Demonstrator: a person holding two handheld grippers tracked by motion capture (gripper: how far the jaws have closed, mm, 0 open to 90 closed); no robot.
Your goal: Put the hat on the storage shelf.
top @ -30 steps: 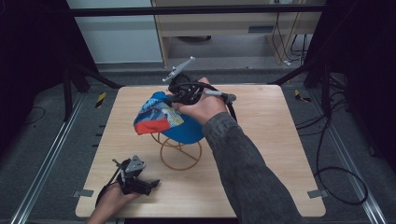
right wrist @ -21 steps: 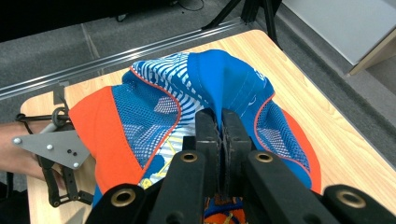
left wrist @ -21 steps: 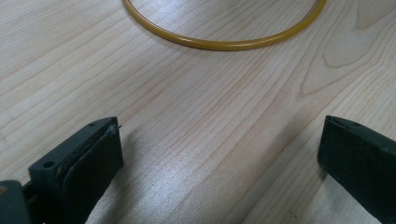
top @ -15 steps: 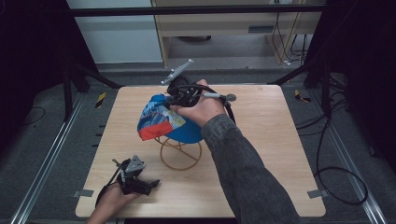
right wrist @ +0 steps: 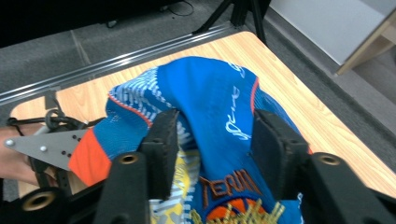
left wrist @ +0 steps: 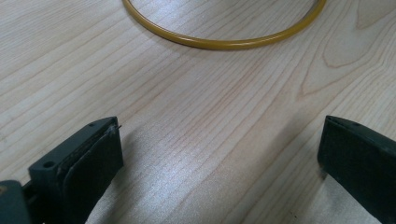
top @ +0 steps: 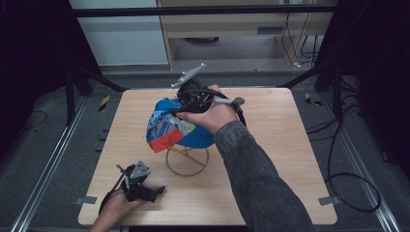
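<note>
Looking at the high view, the right gripper [top: 186,113] sits mid-frame on the blue cap [top: 169,128] over the gold wire stand [top: 187,159]. The left gripper [left wrist: 219,154] view has its jaws apart over bare table [left wrist: 210,93]. In the right gripper view the jaws straddle a fold of cap; pulling hard could tip the stand.

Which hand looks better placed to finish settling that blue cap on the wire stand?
Right. The right tongs already straddle a fold of the blue cap atop the gold wire stand. The left tongs rest open on the table, apart from the cap.
</note>
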